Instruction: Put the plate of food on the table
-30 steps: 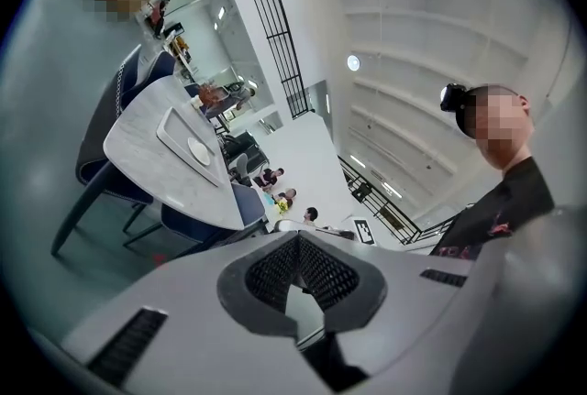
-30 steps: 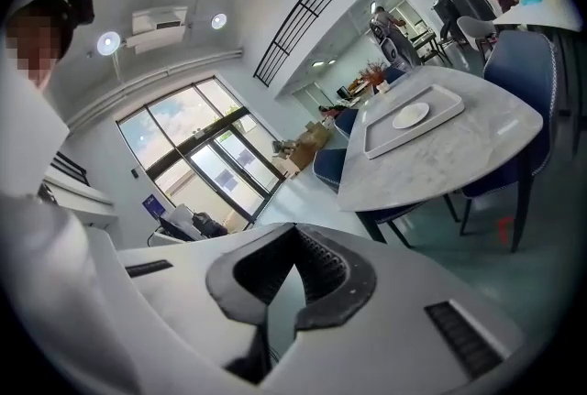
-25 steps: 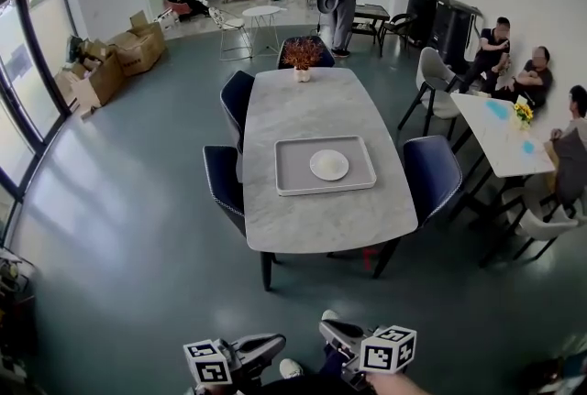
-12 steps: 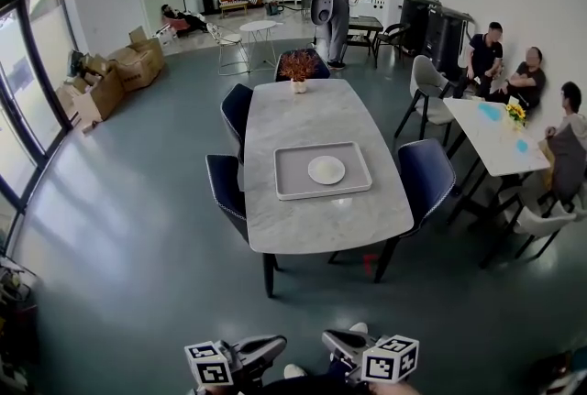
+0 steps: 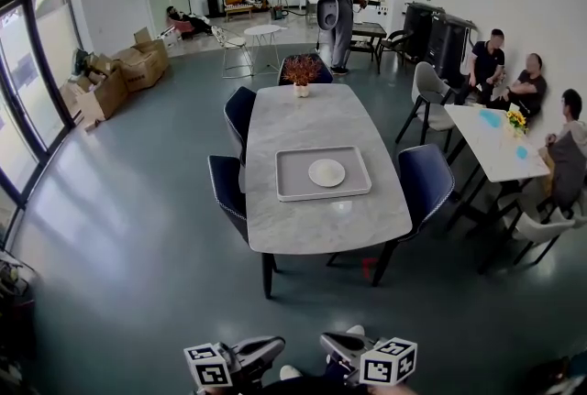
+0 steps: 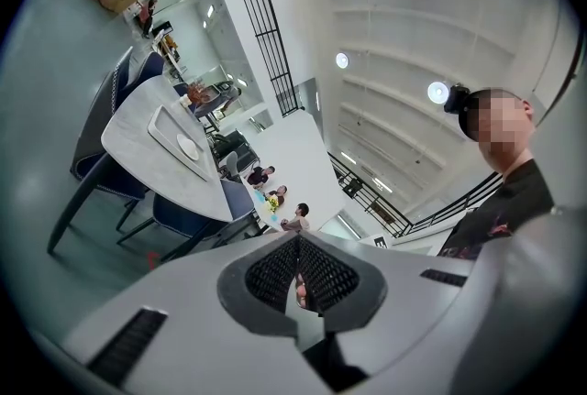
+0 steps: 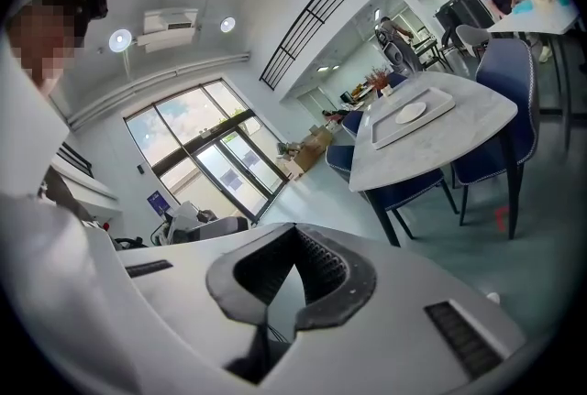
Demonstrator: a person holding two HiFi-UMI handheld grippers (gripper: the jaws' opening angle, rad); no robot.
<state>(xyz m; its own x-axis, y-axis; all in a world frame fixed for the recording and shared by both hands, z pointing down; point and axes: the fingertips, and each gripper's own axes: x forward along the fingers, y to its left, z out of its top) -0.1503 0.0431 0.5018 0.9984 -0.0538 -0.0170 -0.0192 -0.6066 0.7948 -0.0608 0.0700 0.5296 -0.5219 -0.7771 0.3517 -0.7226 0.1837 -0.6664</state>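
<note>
The grey floor (image 5: 138, 228) takes up most of the head view. At its centre stands a long marble-topped counter (image 5: 321, 114) with blue upholstered chairs (image 5: 425, 178) along both sides. A smaller white side table (image 5: 491, 146) stands to the right, with seated people (image 5: 527, 82) beside it. Cardboard boxes (image 5: 119, 72) are stacked at the far left near the windows.

A grey rectangular tray (image 5: 293, 178) lies on the near half of the counter. The white plate (image 5: 326, 172) rests inside the tray, right of its centre. At this range it cannot be determined what the plate carries. A potted plant with reddish foliage (image 5: 302, 71) stands at the far end of the counter, well apart from the tray.

The left gripper (image 5: 273, 345) and right gripper (image 5: 330, 341) sit side by side at the bottom edge, well apart from the counter. In each gripper view the ribbed fingers (image 6: 323, 272) meet at the tips and hold nothing; this applies equally to the right-hand fingers (image 7: 323, 267).
</note>
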